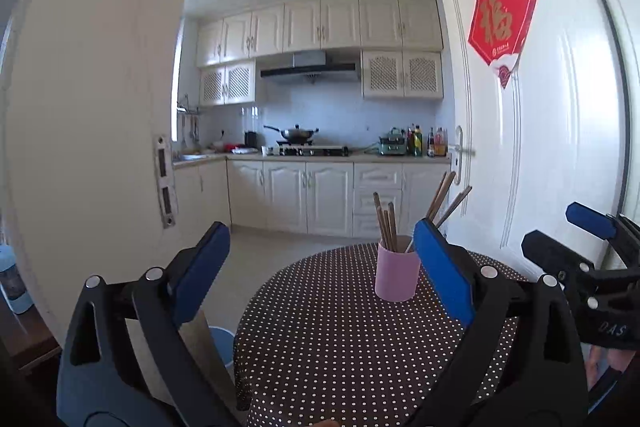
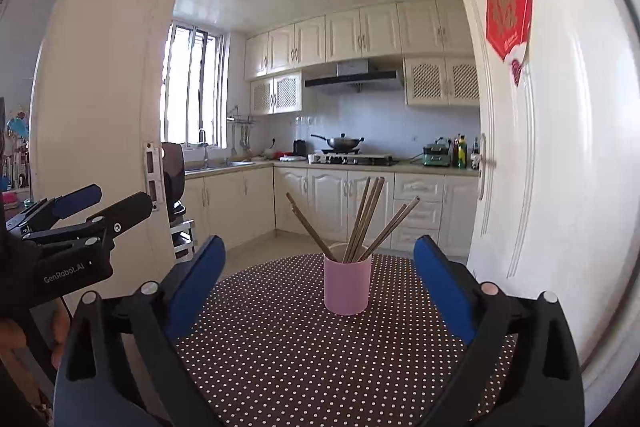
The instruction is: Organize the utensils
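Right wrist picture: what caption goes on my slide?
Open right gripper faces pink cup of chopsticks on dotted table.

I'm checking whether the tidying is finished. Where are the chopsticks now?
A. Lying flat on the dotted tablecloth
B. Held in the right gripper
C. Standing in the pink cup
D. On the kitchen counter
C: the chopsticks stand fanned out in the pink cup on the dotted tablecloth, and both the left gripper and the right gripper are open and empty.
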`<act>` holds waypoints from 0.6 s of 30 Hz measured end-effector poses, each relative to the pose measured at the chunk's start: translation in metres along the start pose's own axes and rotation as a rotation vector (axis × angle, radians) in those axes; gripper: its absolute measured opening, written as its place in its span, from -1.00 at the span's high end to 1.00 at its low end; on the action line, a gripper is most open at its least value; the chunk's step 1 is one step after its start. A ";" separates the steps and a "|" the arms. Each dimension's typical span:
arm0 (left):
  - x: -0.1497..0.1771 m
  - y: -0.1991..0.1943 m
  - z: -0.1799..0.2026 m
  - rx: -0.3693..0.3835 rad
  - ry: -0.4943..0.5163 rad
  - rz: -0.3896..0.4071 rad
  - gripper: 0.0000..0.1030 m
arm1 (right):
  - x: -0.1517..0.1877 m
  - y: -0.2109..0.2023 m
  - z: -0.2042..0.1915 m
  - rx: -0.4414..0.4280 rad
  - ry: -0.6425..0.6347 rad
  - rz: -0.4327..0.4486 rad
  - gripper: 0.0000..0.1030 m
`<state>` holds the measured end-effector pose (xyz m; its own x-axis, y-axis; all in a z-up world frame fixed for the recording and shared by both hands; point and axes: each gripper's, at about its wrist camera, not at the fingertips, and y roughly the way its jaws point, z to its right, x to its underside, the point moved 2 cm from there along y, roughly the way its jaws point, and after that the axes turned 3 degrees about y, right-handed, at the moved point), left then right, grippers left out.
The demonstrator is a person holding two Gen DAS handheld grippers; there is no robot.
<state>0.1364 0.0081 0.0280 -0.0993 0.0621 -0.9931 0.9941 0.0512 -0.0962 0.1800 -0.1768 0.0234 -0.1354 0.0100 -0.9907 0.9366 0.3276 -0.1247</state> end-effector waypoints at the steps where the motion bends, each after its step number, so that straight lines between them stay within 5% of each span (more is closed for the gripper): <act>1: 0.000 -0.008 0.000 0.000 -0.003 0.015 -0.81 | 0.001 -0.006 -0.002 0.009 -0.005 0.009 -0.82; 11: 0.009 -0.054 0.001 0.035 -0.066 0.065 -0.83 | 0.011 -0.058 -0.006 0.108 0.002 0.096 -0.84; 18: 0.014 -0.073 0.009 0.020 0.014 0.095 -0.84 | 0.016 -0.083 -0.013 0.126 0.027 0.150 -0.84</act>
<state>0.0625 -0.0041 0.0207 -0.0051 0.0799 -0.9968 0.9997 0.0241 -0.0032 0.0960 -0.1919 0.0186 0.0022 0.0754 -0.9972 0.9798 0.1995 0.0172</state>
